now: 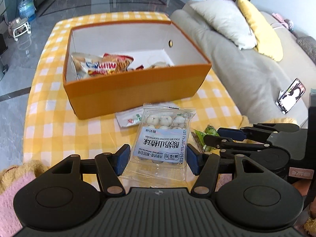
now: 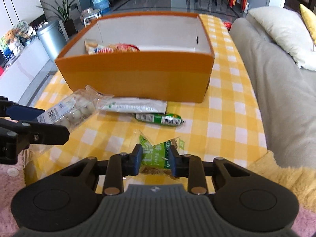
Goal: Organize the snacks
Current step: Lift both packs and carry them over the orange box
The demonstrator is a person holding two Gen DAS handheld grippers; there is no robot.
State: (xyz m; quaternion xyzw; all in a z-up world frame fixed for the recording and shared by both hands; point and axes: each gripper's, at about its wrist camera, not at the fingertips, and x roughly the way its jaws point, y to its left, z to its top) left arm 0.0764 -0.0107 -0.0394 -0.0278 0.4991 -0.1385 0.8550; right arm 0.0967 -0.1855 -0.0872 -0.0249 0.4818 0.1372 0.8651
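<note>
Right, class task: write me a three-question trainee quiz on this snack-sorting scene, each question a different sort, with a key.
1. True or false: the orange box is empty.
2. The left gripper holds: A) hawthorn ball pack B) green sausage C) nothing.
3. Fill in: the right gripper is shut on a small ____ snack packet.

Key: 1 false; 2 A; 3 green.
</note>
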